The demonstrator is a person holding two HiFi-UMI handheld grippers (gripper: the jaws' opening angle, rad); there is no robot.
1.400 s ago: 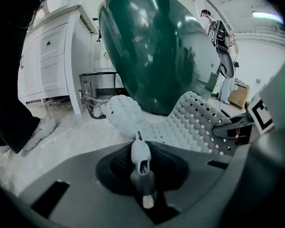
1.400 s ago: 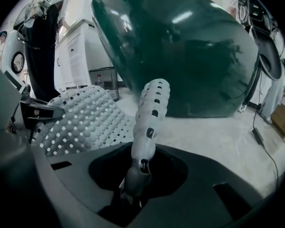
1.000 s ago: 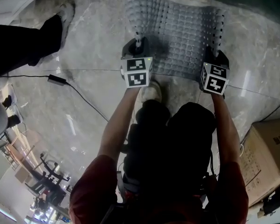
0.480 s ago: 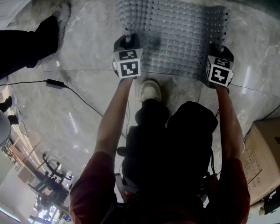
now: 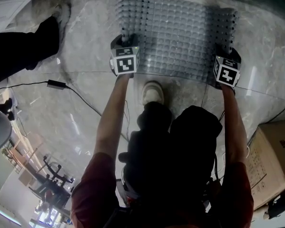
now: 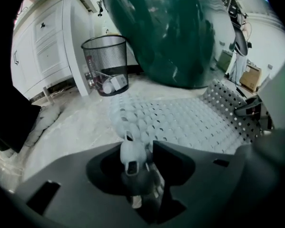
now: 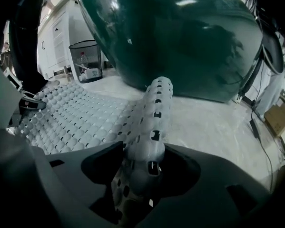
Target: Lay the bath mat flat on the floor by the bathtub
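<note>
The grey bubbled bath mat [image 5: 180,37] lies spread on the marble floor in front of the dark green bathtub [image 6: 171,32]. My left gripper [image 5: 125,37] is at the mat's near left corner. Its jaws are opening, and the corner [image 6: 132,151] still sits loosely between them. At the near right edge, my right gripper [image 5: 226,49] is also opening its jaws. That edge [image 7: 154,127] curls up in a rolled fold between them. The rest of the mat [image 7: 75,118] is flat.
A black mesh wastebasket [image 6: 105,63] stands beside a white cabinet [image 6: 42,42] left of the tub. Another person's dark leg [image 5: 23,42] is at far left, with a cable [image 5: 56,82] on the floor. My own shoe [image 5: 152,91] is just behind the mat. A cardboard box [image 5: 275,156] sits at right.
Both grippers moved forward and apart, pulling the mat wider and flatter on the floor. The jaws on both sides have loosened from the mat's near edge.
</note>
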